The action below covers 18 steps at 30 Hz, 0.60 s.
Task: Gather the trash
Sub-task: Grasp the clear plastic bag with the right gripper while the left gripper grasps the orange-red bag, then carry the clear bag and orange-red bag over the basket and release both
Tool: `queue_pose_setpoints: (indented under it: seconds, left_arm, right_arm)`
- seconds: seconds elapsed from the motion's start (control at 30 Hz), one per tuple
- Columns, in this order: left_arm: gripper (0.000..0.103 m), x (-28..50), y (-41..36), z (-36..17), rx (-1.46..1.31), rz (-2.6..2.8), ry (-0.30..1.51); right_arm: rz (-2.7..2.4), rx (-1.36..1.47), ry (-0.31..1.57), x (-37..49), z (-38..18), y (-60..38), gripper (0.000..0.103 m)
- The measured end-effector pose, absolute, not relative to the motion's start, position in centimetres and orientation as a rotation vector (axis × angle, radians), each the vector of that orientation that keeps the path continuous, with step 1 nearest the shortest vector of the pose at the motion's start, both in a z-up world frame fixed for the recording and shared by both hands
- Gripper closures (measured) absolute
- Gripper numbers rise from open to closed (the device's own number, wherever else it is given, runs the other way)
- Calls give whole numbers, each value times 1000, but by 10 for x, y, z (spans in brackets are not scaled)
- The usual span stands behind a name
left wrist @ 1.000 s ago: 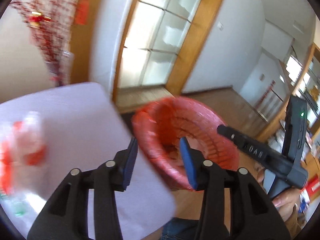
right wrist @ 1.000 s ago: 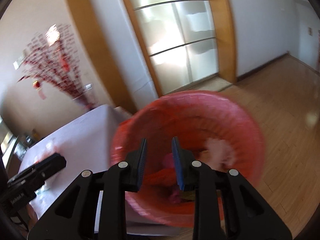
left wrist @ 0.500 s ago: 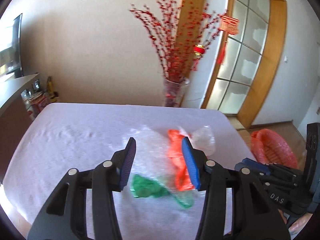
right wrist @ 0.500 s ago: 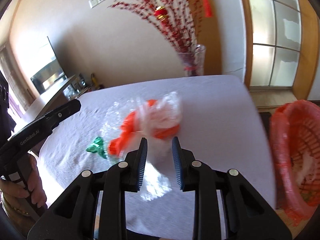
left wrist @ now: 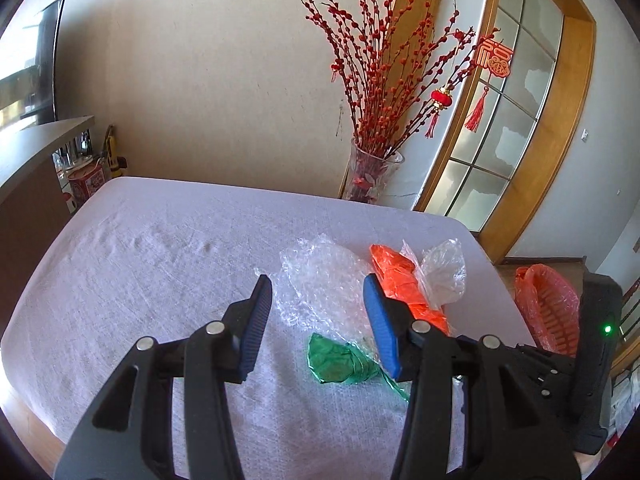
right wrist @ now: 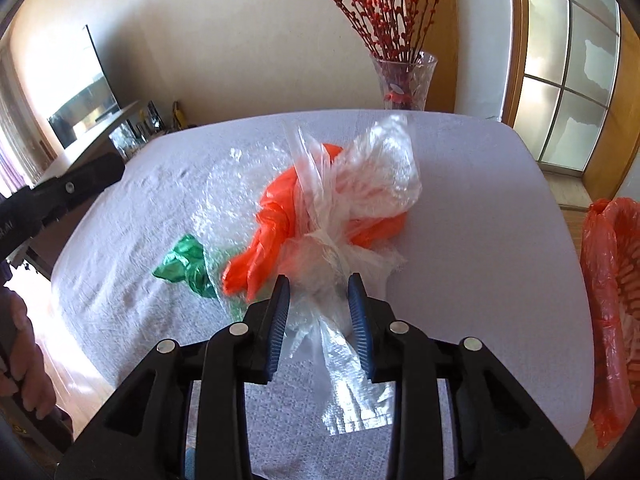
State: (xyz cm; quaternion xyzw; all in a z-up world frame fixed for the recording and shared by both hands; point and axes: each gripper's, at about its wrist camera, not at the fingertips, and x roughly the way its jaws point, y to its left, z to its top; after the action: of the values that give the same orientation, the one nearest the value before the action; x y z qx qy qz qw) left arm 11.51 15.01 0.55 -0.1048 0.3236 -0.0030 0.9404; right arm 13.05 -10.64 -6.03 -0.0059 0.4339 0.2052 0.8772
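Crinkled plastic makes up all the trash: clear bubble wrap (left wrist: 320, 280), an orange bag (right wrist: 276, 216), a knotted clear bag (right wrist: 360, 184) and a green wrapper (left wrist: 340, 360), heaped together on the right half of the cloth-covered counter (left wrist: 140, 264), the pieces overlapping or touching. Heaped near that edge, likely for a short carry to the red-lined bin (right wrist: 612, 272) on the floor just beyond it.

Right tool (right wrist: 320, 312): angled down over the near end of the clear bag, jaws opening, film lying between them, pads not pressing on it. Opening judged as preparation to take in the bunched neck, the firmest part of a limp bag.

Left tool (left wrist: 316, 312): jaws apart, nothing held, aimed down at the bubble wrap with the green wrapper showing just below the gap. Contact with the wrap cannot be confirmed. Placement suggests one item per tool.

Risk noted: orange bag tangled under the clear one, so lifting one may drag the other. Vase of red branches (left wrist: 372, 176) behind the far edge, well apart from the work.
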Motion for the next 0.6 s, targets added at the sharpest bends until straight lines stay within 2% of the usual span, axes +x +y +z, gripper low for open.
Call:
queue_pose_setpoints:
  seconds: [0.03,0.07,0.13,0.6]
  left_arm:
    - [55,116,148,5,-215,-11,664]
    - [55,116,146,4,-215,-14,667]
    - [55,117,142,4,-211,-20,671]
    - [55,133,84,-2,-147,-143,713]
  right_arm:
    - [433,-11,915,130,-62,-107,79]
    - [431,-12,921,130,-64,-108,92]
    - [421,-16,917,128,-66,-110,96]
    - [324,122,781,105,-33,-177,97]
